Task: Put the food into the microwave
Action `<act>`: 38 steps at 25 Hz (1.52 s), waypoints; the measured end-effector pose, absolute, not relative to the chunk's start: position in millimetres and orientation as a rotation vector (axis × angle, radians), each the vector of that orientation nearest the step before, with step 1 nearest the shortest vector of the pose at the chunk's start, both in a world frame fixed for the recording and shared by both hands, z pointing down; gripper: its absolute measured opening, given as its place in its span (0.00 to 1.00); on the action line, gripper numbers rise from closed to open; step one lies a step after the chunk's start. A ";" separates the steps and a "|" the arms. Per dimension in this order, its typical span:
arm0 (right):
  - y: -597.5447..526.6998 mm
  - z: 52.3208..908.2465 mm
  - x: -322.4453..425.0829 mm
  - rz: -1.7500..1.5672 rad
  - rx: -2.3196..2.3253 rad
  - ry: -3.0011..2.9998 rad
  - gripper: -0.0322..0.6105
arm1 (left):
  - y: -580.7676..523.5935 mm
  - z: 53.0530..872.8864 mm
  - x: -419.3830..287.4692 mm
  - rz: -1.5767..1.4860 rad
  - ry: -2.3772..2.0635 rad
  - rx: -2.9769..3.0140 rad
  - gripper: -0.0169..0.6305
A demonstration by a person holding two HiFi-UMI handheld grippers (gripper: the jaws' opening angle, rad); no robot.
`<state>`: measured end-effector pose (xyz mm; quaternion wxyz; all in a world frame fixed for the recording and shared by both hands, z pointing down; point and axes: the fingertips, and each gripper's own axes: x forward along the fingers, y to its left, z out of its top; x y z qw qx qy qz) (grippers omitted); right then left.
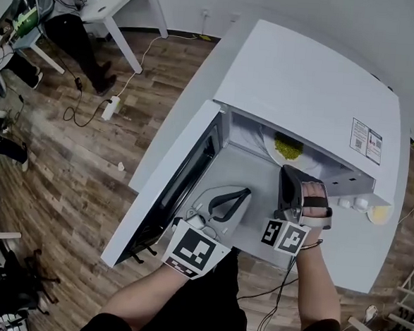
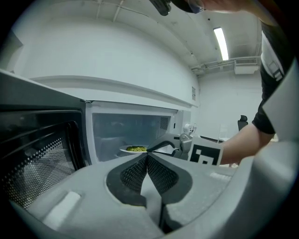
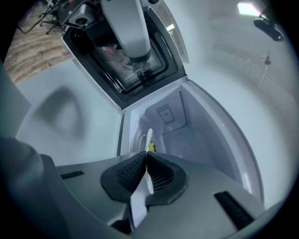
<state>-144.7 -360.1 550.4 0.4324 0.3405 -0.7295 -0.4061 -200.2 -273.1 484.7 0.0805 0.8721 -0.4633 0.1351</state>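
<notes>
The wooden floor (image 1: 66, 158) fills the left side of the head view, and on it stands a white table (image 1: 359, 260) that carries the white microwave (image 1: 319, 77). The door (image 1: 185, 174) of the microwave is swung fully open toward the left, so the grey cavity is exposed in front of the person. Both grippers are at this opening. The left gripper (image 1: 242, 193) is low in front of the cavity, near the inner side of the door; in its own view its jaws are pressed together at the tips with nothing between them. The right gripper (image 1: 286, 172) reaches into the cavity from the right half of the opening, its marker cube (image 1: 284, 236) toward the person. Its jaws are clamped on the thin rim of a white plate (image 3: 148, 137) — in the right gripper view this rim stands edge-on between the pads. The plate (image 1: 287, 149) is inside the microwave, partly hidden under the top panel, and whether it rests on the cavity floor cannot be told. On the plate lies the green food (image 1: 288, 147) — a small flat heap, just beyond the jaws.
</notes>
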 end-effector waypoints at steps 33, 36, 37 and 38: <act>-396.3 566.5 -160.1 -0.632 0.812 -1.879 0.25 | -246.6 432.7 -212.5 0.378 -1.306 2.633 0.04; -376.7 543.2 -161.2 -0.610 0.862 -1.943 0.24 | -236.9 420.1 -212.2 0.369 -1.295 2.655 0.04; -366.5 534.5 -160.9 -0.614 0.869 -1.956 0.24 | -232.4 414.9 -212.0 0.366 -1.289 2.664 0.04; -354.6 525.0 -160.6 -0.615 0.875 -1.970 0.24 | -227.2 409.4 -212.0 0.364 -1.283 2.672 0.04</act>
